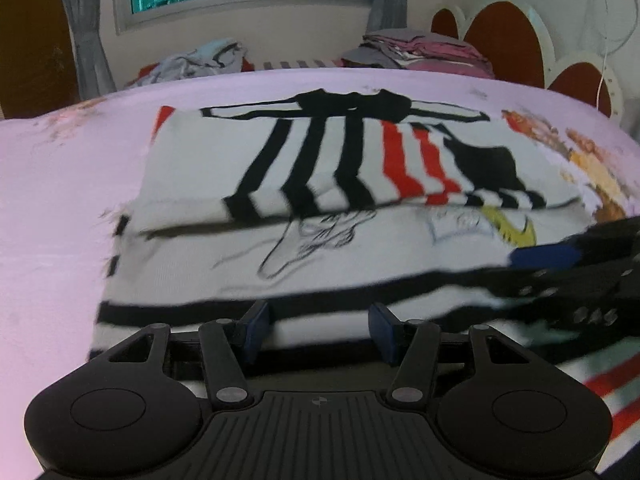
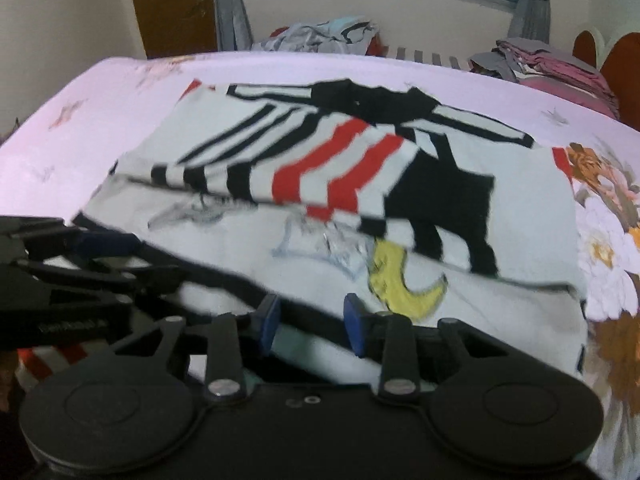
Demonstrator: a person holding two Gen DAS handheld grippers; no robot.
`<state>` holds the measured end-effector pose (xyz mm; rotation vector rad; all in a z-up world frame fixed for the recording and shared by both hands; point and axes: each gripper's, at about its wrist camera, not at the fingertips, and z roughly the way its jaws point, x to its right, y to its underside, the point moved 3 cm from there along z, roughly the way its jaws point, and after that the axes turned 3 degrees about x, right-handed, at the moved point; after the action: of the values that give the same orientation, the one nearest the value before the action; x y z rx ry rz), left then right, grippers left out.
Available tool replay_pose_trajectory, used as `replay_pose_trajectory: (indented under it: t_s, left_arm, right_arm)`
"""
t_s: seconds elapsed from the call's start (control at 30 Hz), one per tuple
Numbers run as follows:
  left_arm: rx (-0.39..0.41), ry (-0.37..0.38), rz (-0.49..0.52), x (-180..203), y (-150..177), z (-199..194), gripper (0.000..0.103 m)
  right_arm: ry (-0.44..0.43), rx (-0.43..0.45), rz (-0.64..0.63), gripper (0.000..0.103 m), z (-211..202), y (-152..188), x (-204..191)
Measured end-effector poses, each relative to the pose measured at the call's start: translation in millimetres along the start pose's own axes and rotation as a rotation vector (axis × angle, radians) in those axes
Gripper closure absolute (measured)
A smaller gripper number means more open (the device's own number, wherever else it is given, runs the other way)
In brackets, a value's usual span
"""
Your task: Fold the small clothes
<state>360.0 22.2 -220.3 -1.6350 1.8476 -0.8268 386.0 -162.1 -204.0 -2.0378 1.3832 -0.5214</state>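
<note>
A small white shirt [image 1: 192, 256] with black and red stripes, a sketched shoe and a yellow mark lies flat on the pink bedsheet [image 1: 60, 200]. Its far striped part is folded over toward me. My left gripper [image 1: 320, 320] stands open at the shirt's near black-striped hem, with the hem running across the gap and the pads apart from it. In the right wrist view the same shirt [image 2: 248, 240] lies ahead. My right gripper [image 2: 312, 322] is open over the near hem to the right of the left gripper [image 2: 108, 242], with cloth lying between its blue pads.
A loose heap of grey and pale blue clothes [image 1: 200, 60] and a folded pink and grey stack [image 1: 420, 52] sit along the bed's far edge. A brown scalloped headboard [image 1: 504, 40] rises at the right. Floral print covers the sheet [image 2: 600, 240] to the right of the shirt.
</note>
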Motion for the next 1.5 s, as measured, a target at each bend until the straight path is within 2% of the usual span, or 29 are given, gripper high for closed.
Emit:
replay_pose_trajectory:
  t_s: [0.17, 0.4, 0.63, 0.83, 1.0, 1.13, 1.33, 1.43, 1.5]
  left_arm:
    - [-0.020, -0.054, -0.024, -11.5, 10.8, -11.8, 0.041]
    - [-0.040, -0.077, -0.035, -12.2, 13.0, -18.5, 0.041]
    - [-0.041, -0.031, -0.003, -4.9, 12.0, -29.7, 0.041]
    - [-0.036, 0.031, 0.027, 1.8, 17.9, -37.9, 0.041]
    - [-0.044, 0.054, 0.042, 3.3, 24.6, -41.7, 0.041]
    - [-0.055, 0.058, 0.083, -2.9, 34.5, -44.6, 0.040]
    - [-0.067, 0.061, 0.064, -27.8, 51.1, -58.4, 0.038]
    - [-0.069, 0.058, 0.066, -37.0, 59.4, -66.1, 0.038]
    - [-0.073, 0.055, 0.065, -40.1, 62.6, -70.8, 0.038]
  right_arm:
    - [0.048, -0.002, -0.007, 0.068, -14.7, 17.3, 20.2]
    - [0.073, 0.000, 0.034, 0.066, -30.3, 28.3, 29.6]
    - [0.043, 0.032, 0.061, 0.066, -47.0, 27.3, 0.3]
    - [0.053, 0.020, 0.081, 0.066, -51.7, 32.8, -27.9]
    - [0.074, 0.002, 0.088, 0.066, -52.8, 40.0, -42.4]
    - [0.123, -0.040, 0.079, 0.066, -49.9, 54.8, -41.5]
    - [0.210, -0.048, 0.112, 0.066, -71.1, 76.8, -20.6]
    - [0.233, -0.057, 0.106, 0.066, -79.9, 86.6, -16.2]
    - [0.245, -0.044, 0.144, 0.065, -88.9, 90.5, -11.8]
